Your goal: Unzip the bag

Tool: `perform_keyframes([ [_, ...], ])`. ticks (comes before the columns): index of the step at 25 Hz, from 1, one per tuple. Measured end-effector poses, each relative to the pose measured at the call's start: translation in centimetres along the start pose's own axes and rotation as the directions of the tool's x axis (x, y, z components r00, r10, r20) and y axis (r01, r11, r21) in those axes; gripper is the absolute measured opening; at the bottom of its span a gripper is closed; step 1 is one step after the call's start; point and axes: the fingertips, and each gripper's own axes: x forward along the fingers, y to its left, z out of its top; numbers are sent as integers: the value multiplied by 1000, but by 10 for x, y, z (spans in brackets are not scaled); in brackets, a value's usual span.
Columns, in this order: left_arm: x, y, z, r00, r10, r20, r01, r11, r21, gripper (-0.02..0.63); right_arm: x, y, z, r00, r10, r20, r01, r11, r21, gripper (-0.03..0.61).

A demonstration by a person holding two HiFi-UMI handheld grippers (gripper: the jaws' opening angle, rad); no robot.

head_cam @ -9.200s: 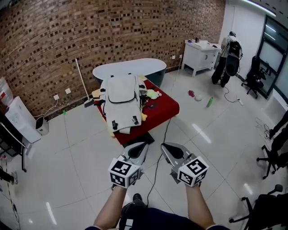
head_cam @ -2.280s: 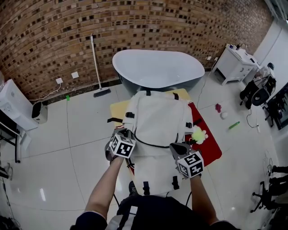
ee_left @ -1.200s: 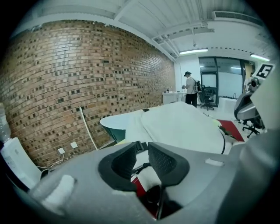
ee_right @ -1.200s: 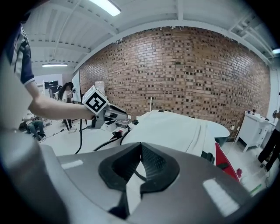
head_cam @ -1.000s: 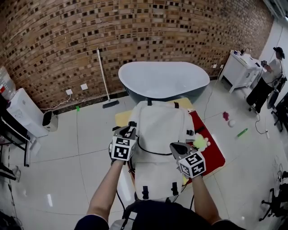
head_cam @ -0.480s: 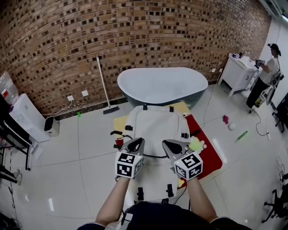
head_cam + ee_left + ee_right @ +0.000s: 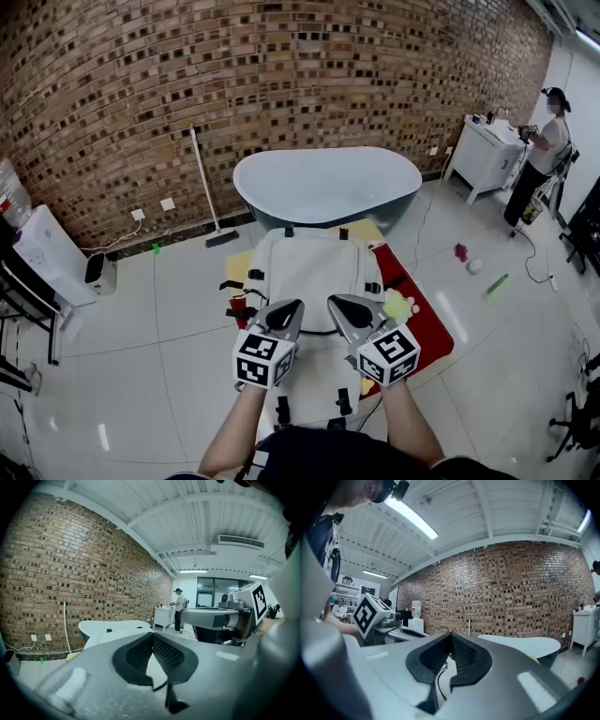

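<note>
Bag point(image 7: 309, 272) looked still zipped; left gripper point(image 7: 297, 304) jaws just closed, empty; right gripper point(image 7: 331, 299) shut, empty too; next: reopen, drop, find + pinch zip pull.

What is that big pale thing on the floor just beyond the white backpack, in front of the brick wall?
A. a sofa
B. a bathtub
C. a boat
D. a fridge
B: an oval, hollow bathtub stands on the tiles between the backpack and the brick wall.
</note>
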Motion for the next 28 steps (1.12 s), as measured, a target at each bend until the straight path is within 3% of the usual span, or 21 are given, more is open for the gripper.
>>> perform_keyframes([
  [28, 6, -25, 19, 997, -67, 28, 67, 998, 14, 0, -12, -9, 19, 999, -14, 43, 14, 1000, 3, 5],
])
